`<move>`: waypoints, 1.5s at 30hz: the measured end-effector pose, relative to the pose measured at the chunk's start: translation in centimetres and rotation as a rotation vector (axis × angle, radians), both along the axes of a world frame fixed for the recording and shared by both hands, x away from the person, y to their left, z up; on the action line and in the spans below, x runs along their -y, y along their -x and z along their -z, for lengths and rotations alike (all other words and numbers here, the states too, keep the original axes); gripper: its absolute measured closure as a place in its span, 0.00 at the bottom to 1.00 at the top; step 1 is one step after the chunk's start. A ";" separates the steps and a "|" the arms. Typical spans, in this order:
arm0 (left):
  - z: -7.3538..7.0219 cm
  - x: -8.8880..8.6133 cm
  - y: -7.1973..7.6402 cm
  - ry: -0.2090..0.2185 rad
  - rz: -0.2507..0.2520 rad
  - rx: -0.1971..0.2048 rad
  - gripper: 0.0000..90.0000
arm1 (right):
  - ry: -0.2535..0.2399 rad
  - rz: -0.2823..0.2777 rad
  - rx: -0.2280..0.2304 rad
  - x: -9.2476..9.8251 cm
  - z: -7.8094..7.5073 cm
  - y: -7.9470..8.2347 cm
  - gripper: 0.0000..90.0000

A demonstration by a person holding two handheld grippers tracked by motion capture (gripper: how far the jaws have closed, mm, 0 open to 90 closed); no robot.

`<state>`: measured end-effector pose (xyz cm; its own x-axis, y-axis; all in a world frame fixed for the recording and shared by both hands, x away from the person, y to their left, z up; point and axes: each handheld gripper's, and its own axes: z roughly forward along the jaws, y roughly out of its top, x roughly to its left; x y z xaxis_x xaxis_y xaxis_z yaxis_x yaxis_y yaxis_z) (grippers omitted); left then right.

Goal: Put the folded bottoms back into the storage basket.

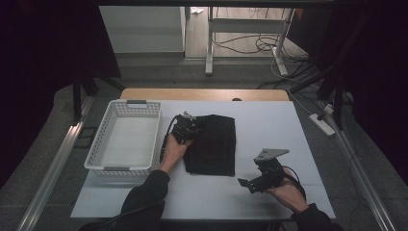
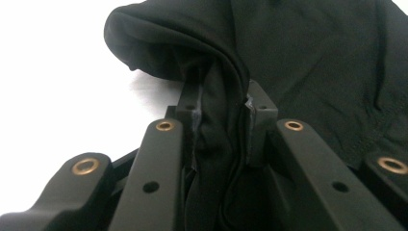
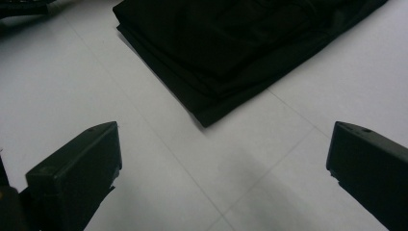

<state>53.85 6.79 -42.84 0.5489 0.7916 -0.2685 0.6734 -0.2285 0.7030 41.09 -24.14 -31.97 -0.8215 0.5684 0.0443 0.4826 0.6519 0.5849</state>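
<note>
A folded black cloth (image 1: 214,144) lies in the middle of the white table (image 1: 269,125). My left gripper (image 1: 185,126) sits at the cloth's upper left corner. In the left gripper view its jaws are shut on a pinched fold of the black cloth (image 2: 219,115), and the fabric bunches up between the pads. My right gripper (image 1: 250,184) hovers low over the table near the front right, apart from the cloth. In the right gripper view its two jaws stand wide open with bare table between them, and the cloth's (image 3: 231,53) near corner lies ahead.
A white slotted plastic basket (image 1: 98,144) stands on the table left of the cloth, beside my left hand. Table edges run close at the front and right. Beyond the table are desk legs and cables on the floor.
</note>
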 end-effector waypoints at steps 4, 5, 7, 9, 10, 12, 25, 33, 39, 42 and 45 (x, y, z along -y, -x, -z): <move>0.0 0.0 0.0 -0.001 0.000 0.001 0.82 | 0.001 -0.010 -0.007 -0.4 0.2 -0.5 0.00; 0.0 0.0 0.0 -0.001 -0.001 0.001 0.82 | -0.002 -0.013 -0.008 -0.6 0.3 -0.6 0.00; 0.0 0.0 0.0 -0.001 -0.001 0.001 0.82 | 0.003 -0.017 -0.010 -0.9 0.4 -0.8 0.00; 0.0 0.0 0.0 0.000 -0.001 0.000 0.82 | 0.003 -0.024 -0.010 -1.2 0.5 -1.0 0.00; 0.0 0.0 0.0 0.001 -0.002 -0.001 0.82 | 0.008 -0.030 -0.010 -1.6 0.7 -1.3 0.00; 0.0 0.0 0.0 0.001 -0.002 -0.001 0.82 | 0.014 -0.044 -0.013 -1.9 0.9 -1.5 0.00; 0.0 0.0 0.0 -0.001 -0.001 0.001 0.82 | 0.044 -0.091 -0.032 -4.4 2.3 -2.9 0.00; 0.0 0.0 0.1 -0.002 -0.002 0.003 0.82 | 0.058 -0.139 -0.036 -6.5 3.2 -3.8 0.00; 0.0 0.0 0.1 -0.004 -0.002 0.004 0.82 | 0.069 -0.173 -0.028 -8.0 3.7 -4.2 0.00; 0.0 0.0 0.1 -0.003 -0.002 0.004 0.82 | 0.072 -0.191 -0.022 -8.8 3.9 -4.4 0.00; 0.0 0.0 0.1 -0.003 -0.001 0.004 0.82 | 0.083 -0.203 -0.022 -9.7 4.3 -4.7 0.00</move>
